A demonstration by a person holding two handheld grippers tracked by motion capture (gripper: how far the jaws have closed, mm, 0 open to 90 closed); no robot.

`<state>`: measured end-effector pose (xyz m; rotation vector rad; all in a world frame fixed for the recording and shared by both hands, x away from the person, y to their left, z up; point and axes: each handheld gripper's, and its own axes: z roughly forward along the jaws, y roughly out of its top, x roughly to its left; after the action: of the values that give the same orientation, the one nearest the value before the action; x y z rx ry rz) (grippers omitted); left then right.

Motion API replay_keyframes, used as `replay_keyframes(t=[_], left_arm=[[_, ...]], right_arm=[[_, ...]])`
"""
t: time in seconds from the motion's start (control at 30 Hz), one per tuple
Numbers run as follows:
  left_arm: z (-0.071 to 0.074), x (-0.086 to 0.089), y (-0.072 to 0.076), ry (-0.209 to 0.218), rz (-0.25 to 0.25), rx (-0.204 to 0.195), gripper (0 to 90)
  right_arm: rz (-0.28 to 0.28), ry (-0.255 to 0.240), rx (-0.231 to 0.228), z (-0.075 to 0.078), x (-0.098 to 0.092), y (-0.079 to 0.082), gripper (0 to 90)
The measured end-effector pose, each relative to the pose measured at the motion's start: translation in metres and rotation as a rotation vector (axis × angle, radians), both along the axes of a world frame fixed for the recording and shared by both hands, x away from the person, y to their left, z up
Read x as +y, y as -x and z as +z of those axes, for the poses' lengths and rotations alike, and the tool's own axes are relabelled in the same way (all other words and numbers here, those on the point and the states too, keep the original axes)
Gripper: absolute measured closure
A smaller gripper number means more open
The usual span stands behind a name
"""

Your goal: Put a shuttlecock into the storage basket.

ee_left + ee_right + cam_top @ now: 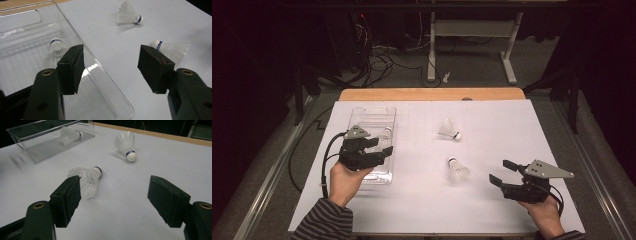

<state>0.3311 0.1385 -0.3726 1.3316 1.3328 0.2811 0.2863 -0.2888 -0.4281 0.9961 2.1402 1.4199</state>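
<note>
At the left of the high view the left gripper [379,148] is hovering over the clear box [362,116], jaws gaping wide and empty — one shuttlecock [385,136] is lying inside. At lower right the right gripper [502,171] (also spread wide, holding nothing) is facing the nearest shuttlecock [457,170] — another shuttlecock [448,129] is lying above it, mid-frame.
</note>
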Motion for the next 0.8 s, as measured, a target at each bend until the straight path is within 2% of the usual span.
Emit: replay_keyframes(t=[0.67, 0.8], left_arm=[[-0.006, -0.006, 0.016, 0.024, -0.026, -0.037, 38.2], [-0.007, -0.007, 0.019, 0.039, -0.032, -0.040, 38.2]], right_arm=[[-0.001, -0.002, 0.003, 0.000, 0.000, 0.000, 27.6], [-0.001, -0.003, 0.002, 0.000, 0.000, -0.001, 27.5]])
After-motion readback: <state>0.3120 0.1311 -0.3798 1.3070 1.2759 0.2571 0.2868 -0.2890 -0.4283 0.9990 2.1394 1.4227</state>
